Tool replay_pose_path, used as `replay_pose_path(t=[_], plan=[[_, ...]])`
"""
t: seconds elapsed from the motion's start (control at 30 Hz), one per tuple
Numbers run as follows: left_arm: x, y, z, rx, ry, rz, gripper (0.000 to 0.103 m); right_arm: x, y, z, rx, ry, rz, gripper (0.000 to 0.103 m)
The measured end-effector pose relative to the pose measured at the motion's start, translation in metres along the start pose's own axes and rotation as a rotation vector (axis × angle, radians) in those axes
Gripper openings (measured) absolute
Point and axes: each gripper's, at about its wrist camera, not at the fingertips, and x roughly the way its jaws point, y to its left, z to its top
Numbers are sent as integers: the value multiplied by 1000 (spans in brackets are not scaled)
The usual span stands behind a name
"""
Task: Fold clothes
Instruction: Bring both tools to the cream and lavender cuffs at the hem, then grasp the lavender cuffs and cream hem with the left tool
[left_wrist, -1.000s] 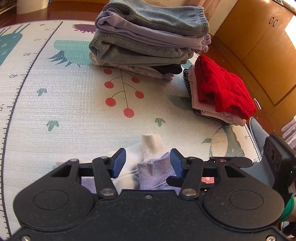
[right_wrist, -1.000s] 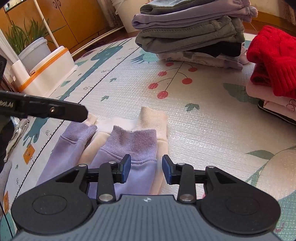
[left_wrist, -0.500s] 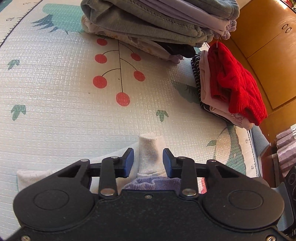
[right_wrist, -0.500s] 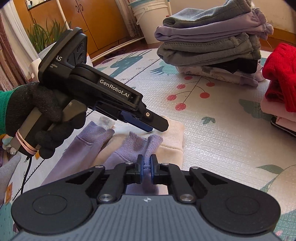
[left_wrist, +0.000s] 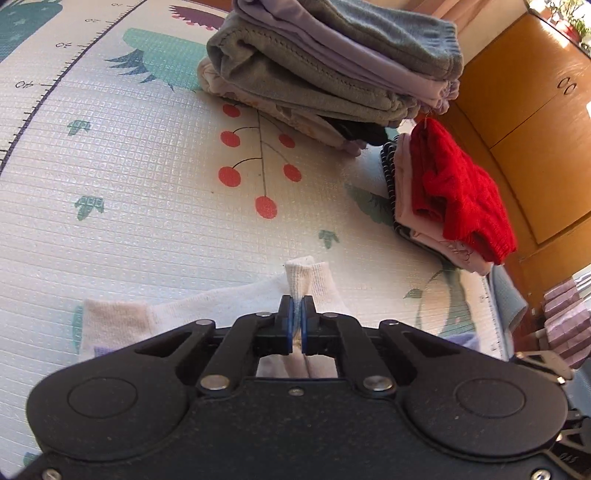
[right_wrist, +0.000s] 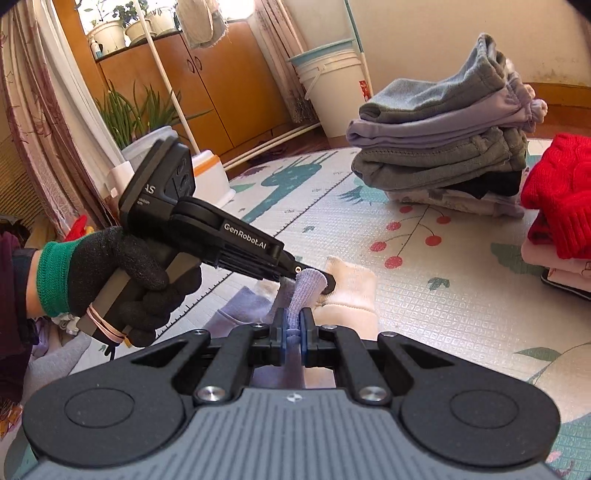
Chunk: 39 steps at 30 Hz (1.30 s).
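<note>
Plainly, "GenRobot.AI" is showing in white on the left gripper (right_wrist: 327, 282) at the centre of the right wrist view, with "AS" on its upper block; the play mat (left_wrist: 147, 192) is bearing printed numbers — "30" and "40" — at upper left. The left gripper is pinching a cream cuff (left_wrist: 306, 280) at lower centre; the right gripper (right_wrist: 294, 325) is clamping a lilac cuff (right_wrist: 304, 290) just ahead of it — both cuffs lying low-centre on the mat.
</note>
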Motion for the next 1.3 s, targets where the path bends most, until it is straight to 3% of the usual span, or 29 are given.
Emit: replay_pose_path(t=[0.13,0.37,0.47,0.57,0.67,0.7,0.73,0.77,0.97,1.1,1.3], plan=[[12,1,-1,14,8,47,1,5,-5,5,10,-1,1,9],[10,-1,-6,18,-29,64,7,35,-34,-15,124,97,-66,9],[-12,-12,-7,89,-121,106,11,48,-41,-21,141,144,-85,9],[-29,-14,-10,93,-151,58,11,50,-42,-22,143,142,-91,9],[-33,-4,-15,-9,-105,-57,11,47,-40,-21,131,128,-95,9],[-32,-1,-18,-42,-88,-113,18,45,-40,-21,135,121,-93,9],[-30,-1,-21,-52,-73,-123,37,43,-40,-21,133,116,-94,9],[-28,-1,-23,-54,-60,-117,42,42,-39,-21,125,115,-91,9],[-21,21,-26,-232,10,-113,42,23,-27,-17,76,62,-75,9],[-17,9,-24,-169,62,-31,33,6,-16,-11,35,25,-42,9],[-1,-7,-31,-69,145,-28,32,-10,-8,3,20,-34,-8,9]])
